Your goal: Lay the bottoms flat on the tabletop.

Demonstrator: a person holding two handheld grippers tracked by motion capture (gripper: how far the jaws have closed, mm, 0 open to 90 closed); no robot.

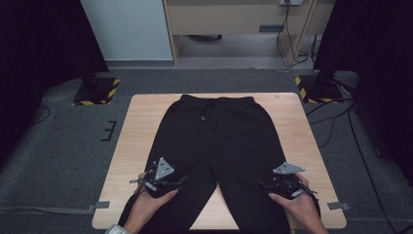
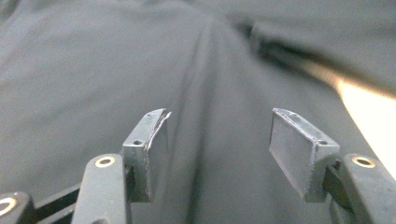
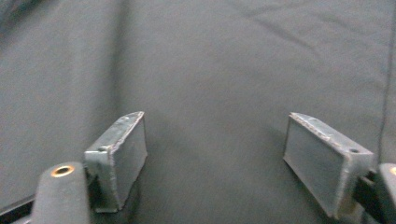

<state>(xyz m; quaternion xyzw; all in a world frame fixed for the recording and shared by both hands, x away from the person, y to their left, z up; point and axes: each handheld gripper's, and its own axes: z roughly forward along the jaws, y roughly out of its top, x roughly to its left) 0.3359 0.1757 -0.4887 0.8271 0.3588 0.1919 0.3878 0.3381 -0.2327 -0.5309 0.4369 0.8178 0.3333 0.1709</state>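
Hovering over black trousers (image 1: 214,146) spread flat on desk (image 1: 136,141), waistband far side. Left tongs (image 1: 159,181) and right tongs (image 1: 287,184) both released, above each leg. Likely pre-fold; next: pinch leg fabric.

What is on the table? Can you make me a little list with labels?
clothing: black trousers, spread flat, waistband at the far end
surface: wooden table
left gripper: open, over the left trouser leg, holding nothing
right gripper: open, over the right trouser leg, holding nothing
hands: one on each gripper
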